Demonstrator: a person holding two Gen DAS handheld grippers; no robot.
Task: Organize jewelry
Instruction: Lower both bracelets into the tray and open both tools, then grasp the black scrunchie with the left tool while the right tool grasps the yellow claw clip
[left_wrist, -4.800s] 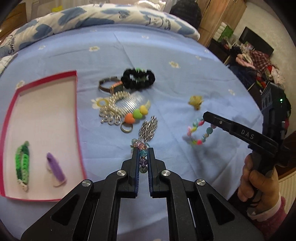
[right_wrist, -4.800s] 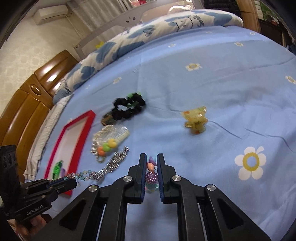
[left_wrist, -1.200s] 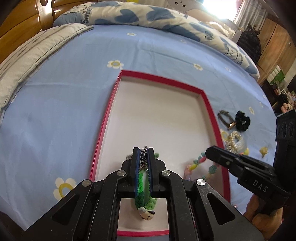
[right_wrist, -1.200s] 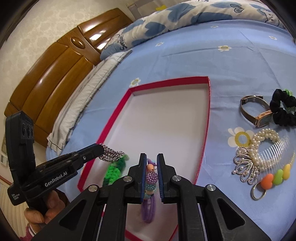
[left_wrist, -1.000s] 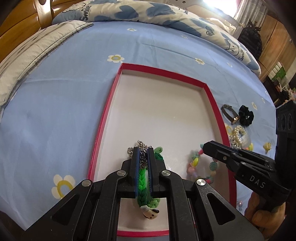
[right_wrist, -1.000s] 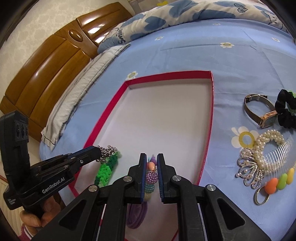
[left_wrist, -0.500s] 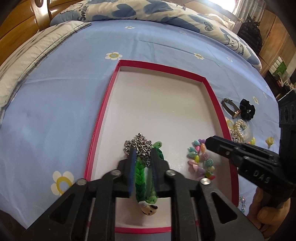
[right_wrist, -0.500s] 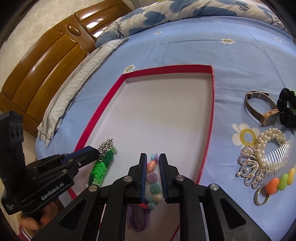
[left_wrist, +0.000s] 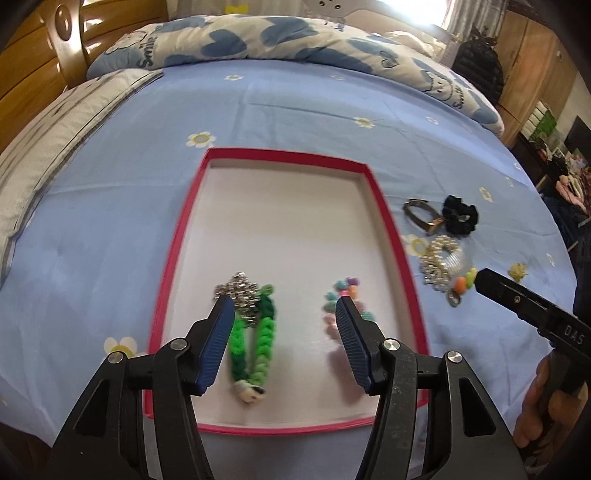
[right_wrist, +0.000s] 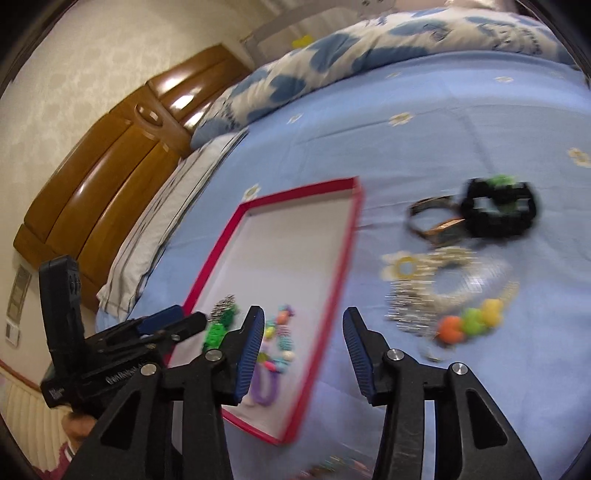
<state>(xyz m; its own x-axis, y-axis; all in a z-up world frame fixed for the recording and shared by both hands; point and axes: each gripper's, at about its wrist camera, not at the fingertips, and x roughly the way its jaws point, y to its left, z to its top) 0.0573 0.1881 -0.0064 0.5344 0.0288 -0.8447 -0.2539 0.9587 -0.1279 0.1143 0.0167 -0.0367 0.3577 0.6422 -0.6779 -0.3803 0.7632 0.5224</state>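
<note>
With both the left gripper (left_wrist: 284, 328) and right gripper (right_wrist: 304, 343) spread wide and empty, and the silver chain (left_wrist: 240, 291) and beaded bracelet (left_wrist: 345, 299) laid inside the red tray (left_wrist: 384, 206), the chain could be snagged and dragged out if the 2 fingers are withdrawn low.

One red tray (left_wrist: 391, 236); inside: one green braid (left_wrist: 255, 343), one silver chain (left_wrist: 240, 291), one bead bracelet (left_wrist: 347, 295). One watch (left_wrist: 421, 216), one scrunchie (left_wrist: 460, 219).

A silver chain (left_wrist: 241, 291) is heaped on the far end of a green braided bracelet (left_wrist: 252, 339) in the red-rimmed tray (left_wrist: 388, 218); a pastel bead bracelet (left_wrist: 345, 301) lies to its right.
</note>
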